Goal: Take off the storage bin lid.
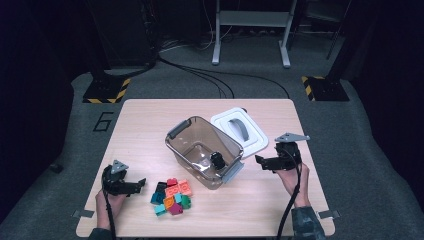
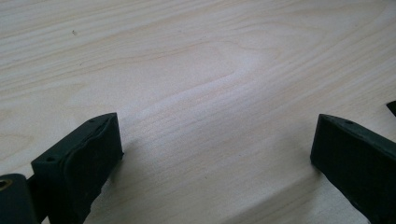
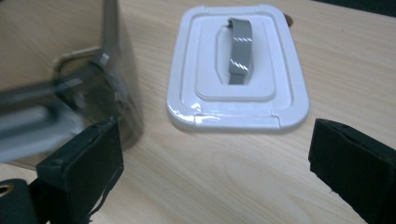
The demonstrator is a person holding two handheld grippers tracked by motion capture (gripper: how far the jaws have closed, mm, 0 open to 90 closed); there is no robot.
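Nearest, small glossy plastic bricks (image 1: 172, 196) heap on the pale wood-grain surface (image 1: 150, 120) beside the left gripper (image 1: 140, 184), jaws apart. Farther, the right gripper (image 1: 260, 161), jaws apart and empty, flanks the smoky transparent tub (image 1: 202, 150); beyond lies its white grey-handled lid (image 1: 239, 131).

Looking like a lab or recording studio: dark curtained surround, grey carpet floor (image 1: 360, 145), cables (image 1: 210, 75) running across it, black stands on hazard-striped bases (image 1: 106, 91), grey metal frame (image 1: 250, 30) standing at the back, a "6" marking (image 1: 102, 121) sitting on the floor beside a light wooden table (image 1: 145, 120).
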